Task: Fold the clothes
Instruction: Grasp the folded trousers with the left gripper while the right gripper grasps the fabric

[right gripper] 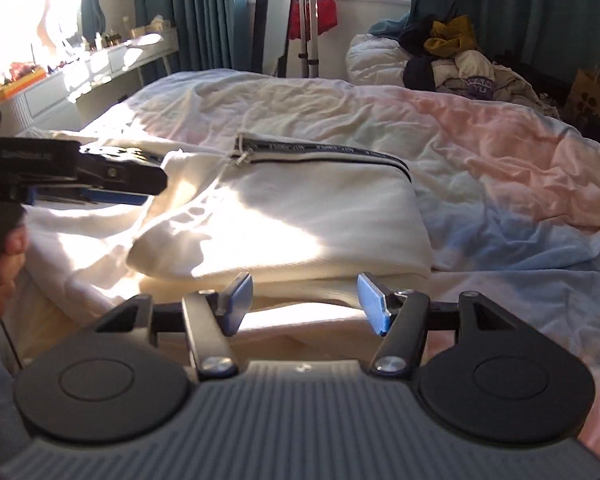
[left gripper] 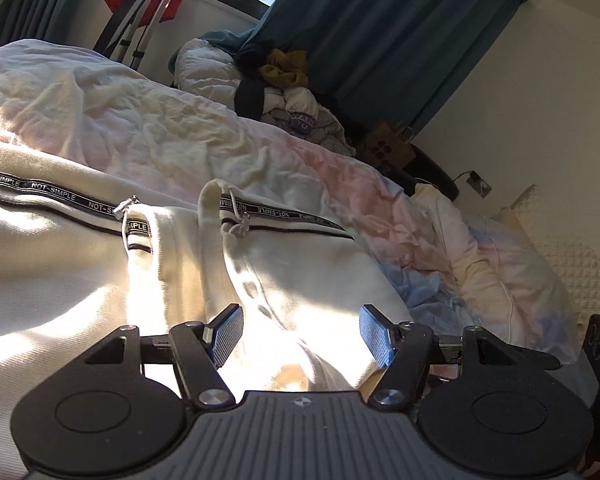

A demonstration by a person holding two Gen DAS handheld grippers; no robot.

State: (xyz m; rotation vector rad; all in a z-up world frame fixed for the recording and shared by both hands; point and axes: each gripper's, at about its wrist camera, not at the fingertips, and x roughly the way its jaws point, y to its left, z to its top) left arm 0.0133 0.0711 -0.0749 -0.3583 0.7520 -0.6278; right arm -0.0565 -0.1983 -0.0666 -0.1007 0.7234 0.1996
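A cream hoodie [left gripper: 292,264] with black "NOT-SIMPLE" tape lies on the bed, one side folded over. My left gripper [left gripper: 300,332] is open and empty just above its near part, blue pads apart. In the right wrist view the hoodie [right gripper: 308,216] lies ahead, its folded part facing me. My right gripper [right gripper: 304,300] is open and empty at the hoodie's near edge. The left gripper also shows in the right wrist view [right gripper: 100,184] at the left, over the hoodie, held by a hand.
The bed has a rumpled pastel duvet [right gripper: 480,140]. A pile of clothes [right gripper: 452,56] sits at the far side by teal curtains [right gripper: 520,4]. A paper bag [right gripper: 592,96] stands at the right. A desk with small items [right gripper: 100,56] runs along the left.
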